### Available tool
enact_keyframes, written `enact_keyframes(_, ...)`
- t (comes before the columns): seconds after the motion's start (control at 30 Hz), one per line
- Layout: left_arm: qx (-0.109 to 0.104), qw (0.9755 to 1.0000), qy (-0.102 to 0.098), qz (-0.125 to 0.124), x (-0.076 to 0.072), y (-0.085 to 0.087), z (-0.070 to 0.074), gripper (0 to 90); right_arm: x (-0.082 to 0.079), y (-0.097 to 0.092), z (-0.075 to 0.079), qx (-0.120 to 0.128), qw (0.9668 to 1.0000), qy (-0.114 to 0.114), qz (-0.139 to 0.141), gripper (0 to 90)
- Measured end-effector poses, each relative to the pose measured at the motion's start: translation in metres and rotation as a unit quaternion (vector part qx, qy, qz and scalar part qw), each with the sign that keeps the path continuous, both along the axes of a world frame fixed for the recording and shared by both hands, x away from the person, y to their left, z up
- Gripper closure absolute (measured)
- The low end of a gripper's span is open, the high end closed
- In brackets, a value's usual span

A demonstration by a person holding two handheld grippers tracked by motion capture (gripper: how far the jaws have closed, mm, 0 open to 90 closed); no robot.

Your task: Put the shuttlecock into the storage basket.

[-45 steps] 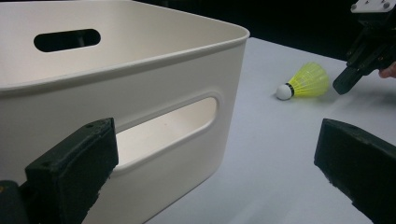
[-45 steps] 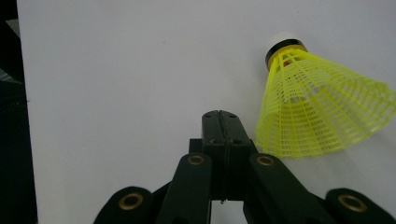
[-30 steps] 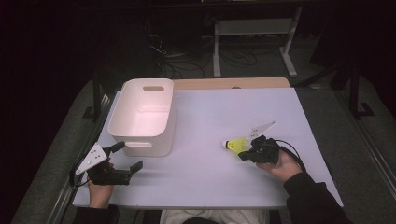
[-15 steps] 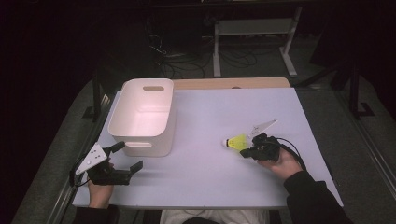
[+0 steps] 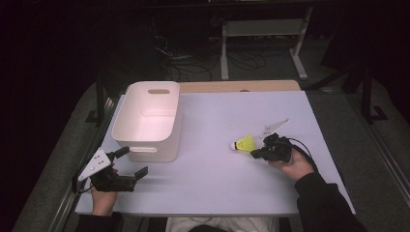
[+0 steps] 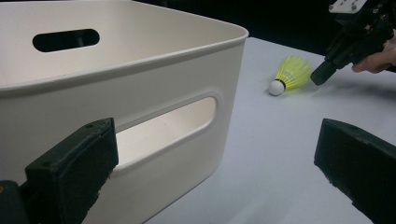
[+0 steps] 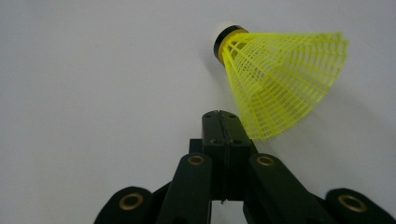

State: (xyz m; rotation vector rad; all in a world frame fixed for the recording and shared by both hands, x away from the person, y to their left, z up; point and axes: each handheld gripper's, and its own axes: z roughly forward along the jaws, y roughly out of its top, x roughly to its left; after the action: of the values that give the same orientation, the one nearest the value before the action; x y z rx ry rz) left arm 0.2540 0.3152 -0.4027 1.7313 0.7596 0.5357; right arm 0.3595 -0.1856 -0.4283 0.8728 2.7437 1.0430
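A yellow shuttlecock with a white cork lies on its side on the white table, right of centre. My right gripper is shut with its jaws pressed together and nothing between them. In the right gripper view its tip rests against the edge of the shuttlecock's mesh skirt. My left gripper stands open near the front left corner, just before the white basket. In the left gripper view its jaws frame the basket's handle slot, with the shuttlecock and the right gripper farther off.
The basket is empty and stands at the table's left side. A wooden strip runs along the far edge. Beyond it on the dark floor are a metal stand and cables. Bare tabletop lies between the basket and the shuttlecock.
My right hand has edged slightly toward the far side of the table, and the shuttlecock has shifted a little with the tip. The left gripper has stayed still.
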Motion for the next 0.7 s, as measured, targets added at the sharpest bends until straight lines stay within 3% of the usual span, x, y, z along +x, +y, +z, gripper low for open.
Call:
enact_keyframes(0.3, 0.001, 1.0, 0.001, -0.002, 0.0, 0.0, 0.0, 0.0, 0.008, -0.003, -0.001, 0.016, 0.9998, 0.006, 0.011, 88.5)
enact_keyframes(0.4, 0.001, 1.0, 0.001, -0.001, 0.0, 0.0, 0.0, 0.0, 0.015, -0.003, 0.003, 0.002, 0.9999, 0.012, 0.011, 88.5)
enact_keyframes(0.5, 0.001, 1.0, 0.001, 0.0, 0.0, 0.0, 0.0, 0.0, 0.019, -0.004, 0.005, 0.017, 0.9997, 0.016, 0.009, 88.5)
enact_keyframes(0.7, 0.002, 1.0, 0.002, -0.001, 0.0, 0.0, 0.0, 0.0, 0.029, -0.003, 0.006, 0.002, 0.9998, 0.021, 0.005, 88.5)
